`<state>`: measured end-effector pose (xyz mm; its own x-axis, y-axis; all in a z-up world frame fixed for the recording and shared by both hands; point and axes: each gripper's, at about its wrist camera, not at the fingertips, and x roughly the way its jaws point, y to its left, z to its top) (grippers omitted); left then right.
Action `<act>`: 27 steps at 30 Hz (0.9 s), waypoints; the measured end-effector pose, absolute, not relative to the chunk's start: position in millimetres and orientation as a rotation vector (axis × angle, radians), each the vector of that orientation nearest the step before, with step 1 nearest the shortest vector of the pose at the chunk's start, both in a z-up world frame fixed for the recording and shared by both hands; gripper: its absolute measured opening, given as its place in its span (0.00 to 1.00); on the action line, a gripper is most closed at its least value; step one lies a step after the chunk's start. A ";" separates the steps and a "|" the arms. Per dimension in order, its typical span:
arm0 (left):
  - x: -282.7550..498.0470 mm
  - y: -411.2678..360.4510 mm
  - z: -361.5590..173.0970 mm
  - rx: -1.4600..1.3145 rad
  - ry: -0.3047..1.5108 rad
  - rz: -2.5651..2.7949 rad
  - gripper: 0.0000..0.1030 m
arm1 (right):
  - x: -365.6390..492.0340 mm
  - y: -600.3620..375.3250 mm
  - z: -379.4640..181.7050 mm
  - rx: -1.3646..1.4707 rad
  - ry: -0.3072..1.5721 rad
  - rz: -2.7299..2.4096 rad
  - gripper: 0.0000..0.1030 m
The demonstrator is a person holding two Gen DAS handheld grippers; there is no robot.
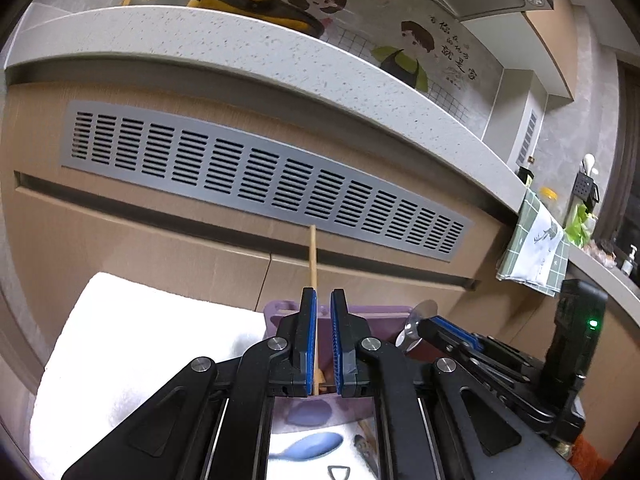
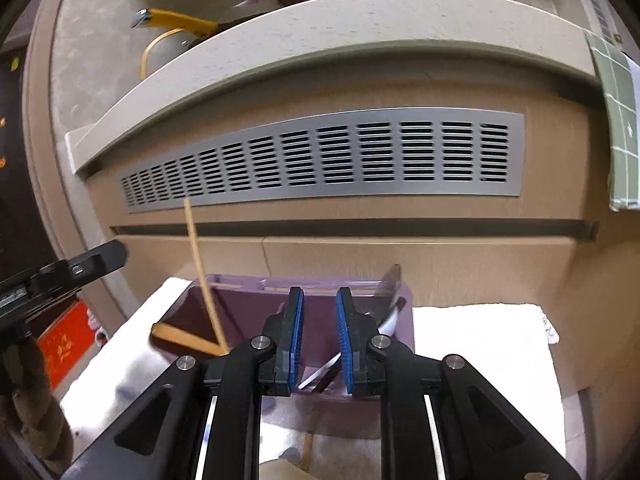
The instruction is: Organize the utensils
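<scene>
The step in hand looks like loading the holder (image 2: pixel 240 308). This purple tub is sitting on the towel (image 1: pixel 160 340) at its far edge, against the cabinet (image 1: pixel 140 236).

The right gripper (image 2: pixel 319 296) is hovering over the holder's right end, pointing down into it. Its jaws are standing apart, and a metal spoon (image 1: pixel 422 312) is leaning in that end with its pale handle passing through the gap. The pads are not pressing on it as far as I can tell, so I judge it let go and resting in the tub.

The left gripper (image 1: pixel 323 296) is hanging at the holder's left side with only a narrow gap between its pads. A chopstick (image 2: pixel 200 272) is showing through that gap in the left wrist view. The right wrist view has the chopstick standing in the holder's left part, clear of that gripper, so nothing is being gripped. A flat wooden piece (image 2: pixel 184 338) is lying tilted in the same corner.

A blue spoon (image 1: pixel 312 446) is lying on the towel near its front edge, under the left gripper, and so is waiting to be sorted. Something brown is lying just beside it, too hidden to name.

The next move calls for:
- drawing the right gripper up and back without catching the spoon handle;
- widening the left jaws and tipping them down to the blue spoon;
- pinching its handle, since the bowl is lying flat on soft cloth.
</scene>
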<state>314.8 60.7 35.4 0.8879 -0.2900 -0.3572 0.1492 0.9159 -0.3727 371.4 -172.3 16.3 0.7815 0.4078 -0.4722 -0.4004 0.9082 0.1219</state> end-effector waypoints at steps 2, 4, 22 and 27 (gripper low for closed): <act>314.7 63.5 32.8 -0.349 0.428 -0.230 0.08 | 368.5 -165.1 19.2 -0.012 0.523 0.457 0.15; 312.6 66.6 30.0 -0.346 0.441 -0.225 0.08 | 363.3 -159.8 19.2 -0.041 0.549 0.482 0.15; 256.4 118.8 -20.0 -0.390 0.587 -0.149 0.17 | 345.4 -136.9 -58.6 0.163 0.962 0.600 0.18; 245.8 124.5 -30.6 -0.405 0.612 -0.149 0.18 | 363.8 -124.3 -81.1 0.213 1.042 0.570 0.18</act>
